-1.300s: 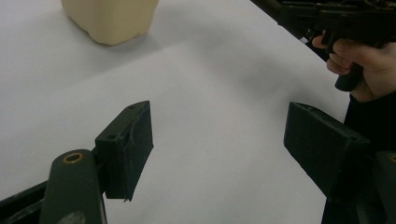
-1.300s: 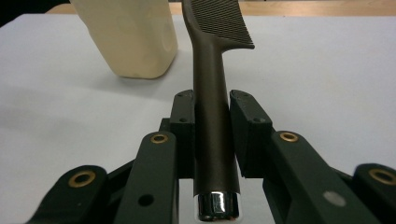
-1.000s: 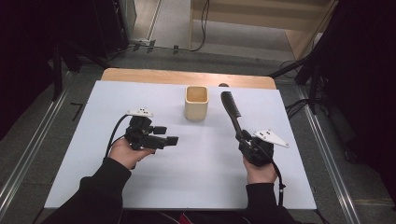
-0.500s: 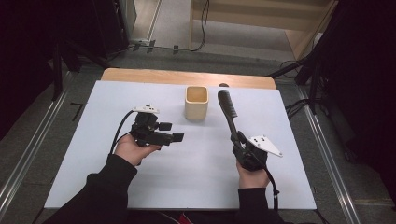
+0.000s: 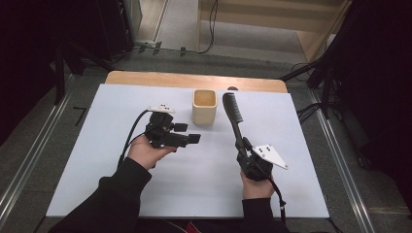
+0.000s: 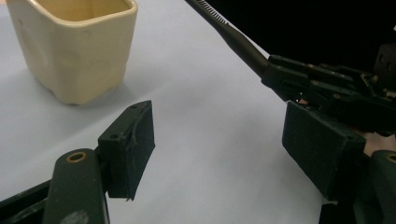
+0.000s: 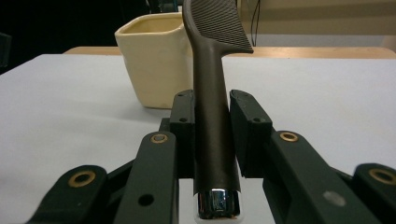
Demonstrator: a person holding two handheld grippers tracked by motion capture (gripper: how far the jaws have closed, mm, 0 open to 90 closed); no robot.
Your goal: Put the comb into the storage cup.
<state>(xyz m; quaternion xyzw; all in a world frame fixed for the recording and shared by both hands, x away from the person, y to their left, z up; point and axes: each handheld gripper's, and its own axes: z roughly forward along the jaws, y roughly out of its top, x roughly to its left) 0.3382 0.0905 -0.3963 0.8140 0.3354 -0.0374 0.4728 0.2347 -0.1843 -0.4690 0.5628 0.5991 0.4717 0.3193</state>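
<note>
A dark comb (image 5: 232, 114) points away from me, its toothed head just right of a cream square cup (image 5: 204, 107) at the back middle of the white sheet. My right gripper (image 5: 242, 147) is shut on the comb's handle. In the right gripper view the handle (image 7: 212, 126) runs up between the two pads, with the cup (image 7: 154, 60) behind on the left. My left gripper (image 5: 188, 133) hovers open left of the comb and in front of the cup. Its view shows the cup (image 6: 74, 46), the comb (image 6: 233, 37) and nothing between its pads (image 6: 130, 144).
A white sheet (image 5: 121, 107) covers the table, with a strip of wood (image 5: 145, 78) along the far edge. Metal rails (image 5: 340, 160) run down both sides. Dark stands and cables sit on the floor beyond the table.
My left gripper has shifted right, toward the cup. My right gripper has drawn a little left and nearer to me, still holding the comb.
</note>
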